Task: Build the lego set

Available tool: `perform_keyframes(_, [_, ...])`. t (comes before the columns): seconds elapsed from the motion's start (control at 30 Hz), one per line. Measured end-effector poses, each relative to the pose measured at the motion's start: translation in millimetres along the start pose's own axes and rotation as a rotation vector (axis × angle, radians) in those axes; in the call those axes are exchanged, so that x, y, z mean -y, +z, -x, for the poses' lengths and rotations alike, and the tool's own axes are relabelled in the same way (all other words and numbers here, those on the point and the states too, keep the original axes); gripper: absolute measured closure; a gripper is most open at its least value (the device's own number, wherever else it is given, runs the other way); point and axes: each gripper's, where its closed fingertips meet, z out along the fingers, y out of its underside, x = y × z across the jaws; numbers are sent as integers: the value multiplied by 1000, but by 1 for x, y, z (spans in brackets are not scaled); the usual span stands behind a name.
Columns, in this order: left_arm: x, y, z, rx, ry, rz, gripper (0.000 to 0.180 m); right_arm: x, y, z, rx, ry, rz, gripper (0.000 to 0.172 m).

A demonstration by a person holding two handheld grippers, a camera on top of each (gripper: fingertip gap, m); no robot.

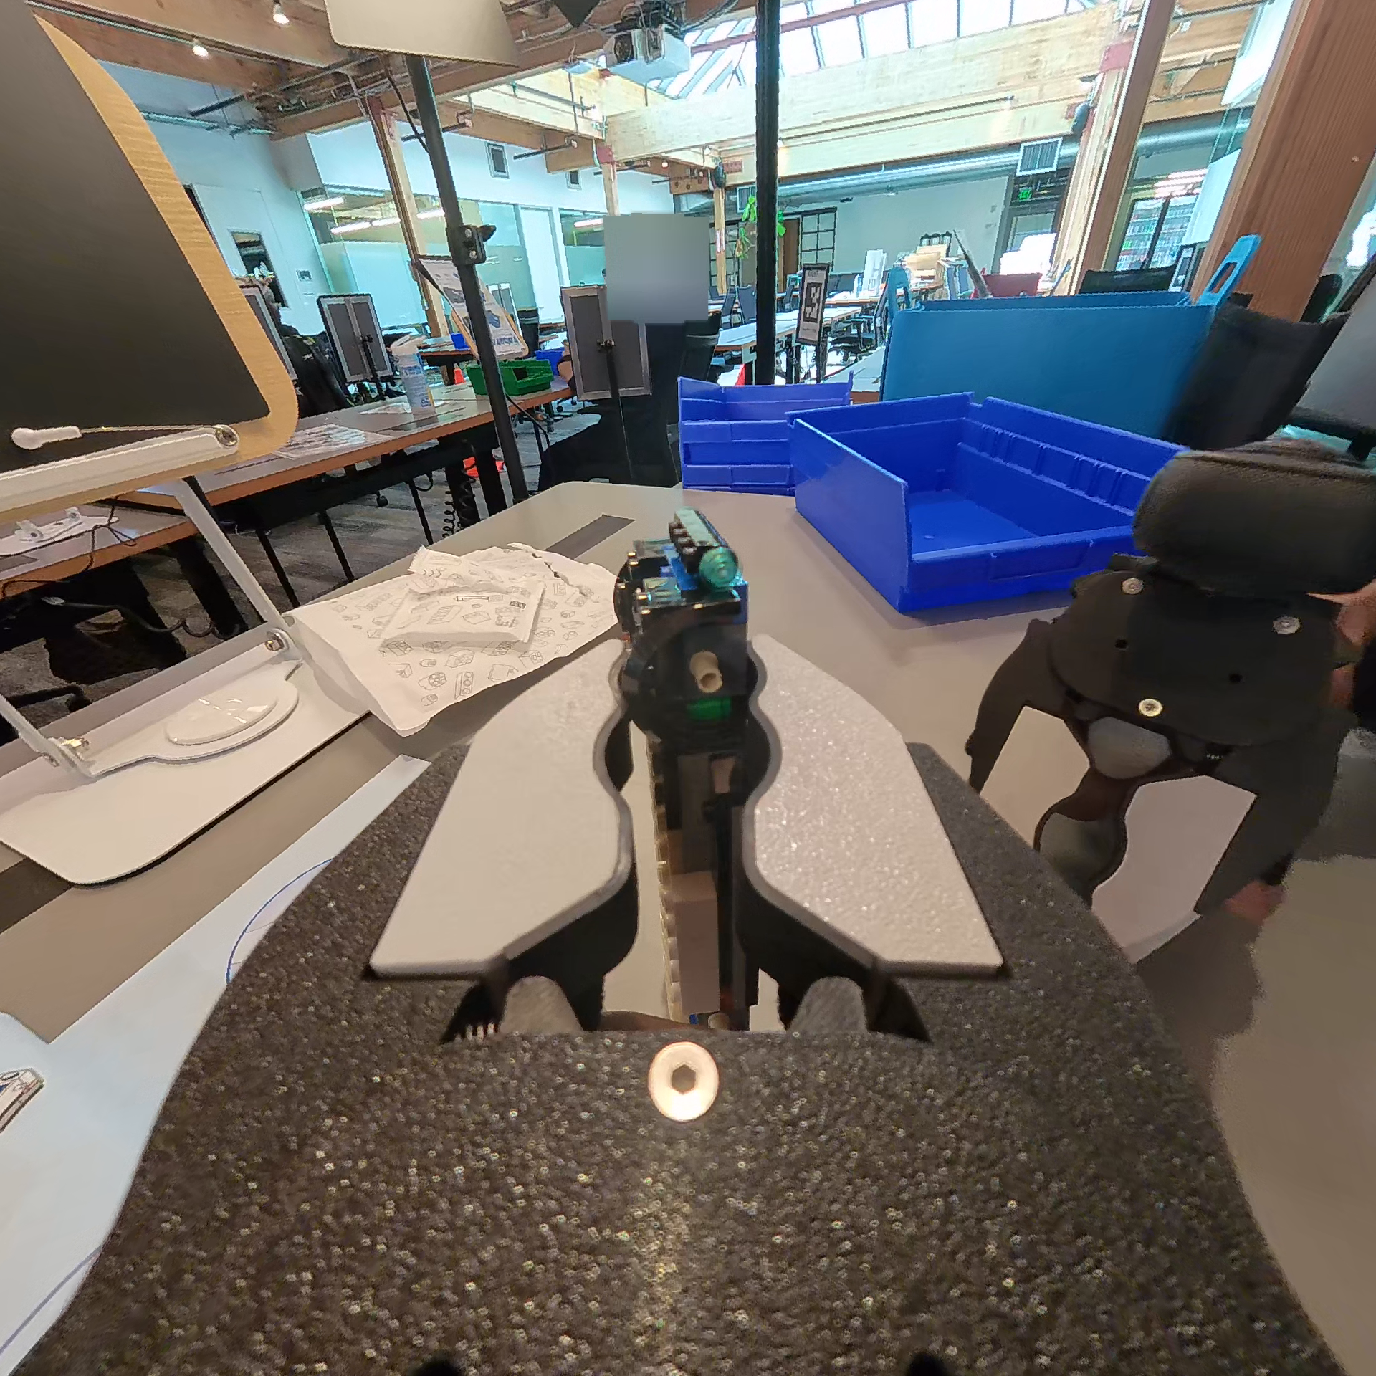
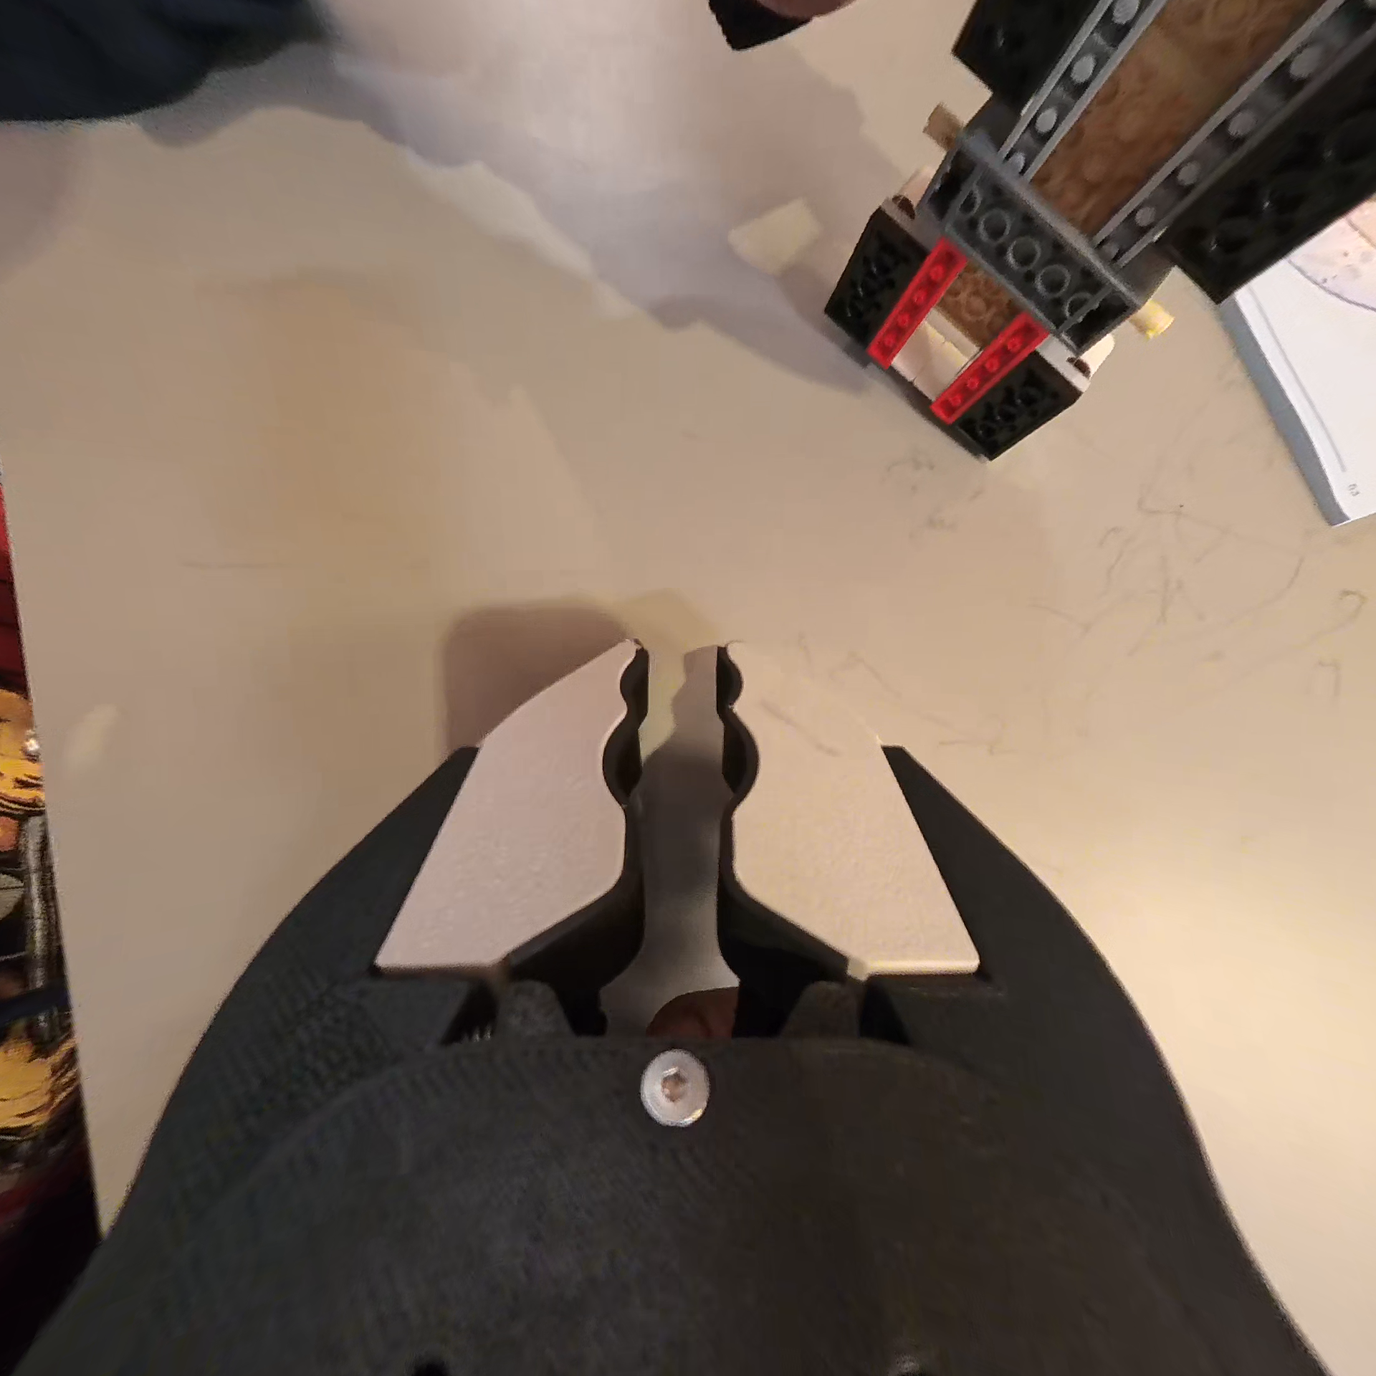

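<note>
My left gripper (image 1: 689, 670) is shut on a long brick model (image 1: 685, 596), black and blue with a teal round stud on top, and holds it above the grey table (image 1: 856, 640). The model's underside, with red and grey plates, shows at the upper right of the right wrist view (image 2: 1042, 246). My right gripper (image 2: 681, 651) points down at the table (image 2: 372, 372), its fingers a little apart and shut on a small pale yellow piece (image 2: 663, 670) at the tips. It also shows to the right in the left wrist view (image 1: 1020, 819).
A loose cream piece (image 2: 774, 234) lies on the table near the model. Blue bins (image 1: 849, 476) stand at the back right. Torn white paper bags (image 1: 462, 633) lie at the left, beside a white stand base (image 1: 149, 782). A white sheet (image 2: 1295, 372) lies at the right. The gap from one gripper's tips to the other's is roughly 15 centimeters.
</note>
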Motion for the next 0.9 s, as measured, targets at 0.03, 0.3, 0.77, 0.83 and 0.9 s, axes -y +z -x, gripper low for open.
perform_keyframes(0.03, [0,0,0,0,0,1,154,0,0,0,12,4,0,155])
perform_keyframes(0.3, [0,0,0,1,2,2,154,4,1,3,88,14,-4,153])
perform_keyframes(0.77, [0,0,0,1,4,4,154,2,1,11,111,8,0,156])
perform_keyframes(0.83, [0,0,0,2,5,5,154,1,0,12,98,2,-3,157])
perform_keyframes(0.9, [0,0,0,2,5,3,154,1,0,12,78,-1,-10,157])
